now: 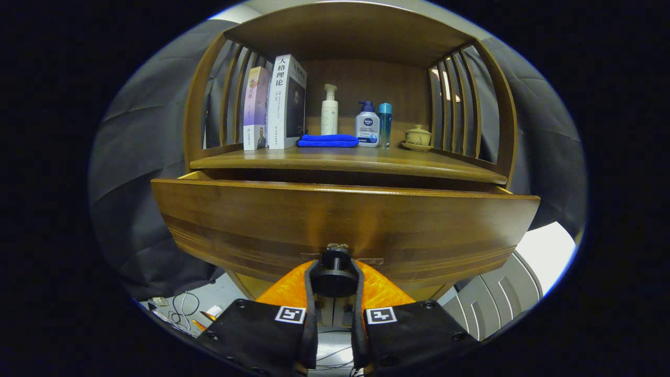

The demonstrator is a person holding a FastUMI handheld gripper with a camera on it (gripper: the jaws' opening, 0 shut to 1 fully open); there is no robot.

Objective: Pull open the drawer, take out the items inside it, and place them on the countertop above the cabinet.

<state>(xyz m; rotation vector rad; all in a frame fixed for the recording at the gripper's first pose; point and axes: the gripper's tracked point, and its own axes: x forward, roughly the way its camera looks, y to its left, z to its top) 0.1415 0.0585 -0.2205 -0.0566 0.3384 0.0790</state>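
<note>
A dark wooden cabinet has a wide drawer [345, 220] pulled partly out toward me, its front panel just ahead of my fingers. A round dark knob [335, 269] sticks out from the middle of the drawer's lower front. My gripper [335, 271] is shut on that knob, one finger on each side. The drawer's inside is hidden behind its front panel. Above the drawer runs the countertop [345, 159], a wooden shelf under an arched top.
On the countertop stand two upright books [275, 107], a white pump bottle [329, 111], a folded blue cloth [328, 140], a blue-capped pump bottle [367, 125], a slim blue bottle [385, 123] and a lidded cup on a saucer [417, 137]. Cables [183, 309] lie on the floor lower left.
</note>
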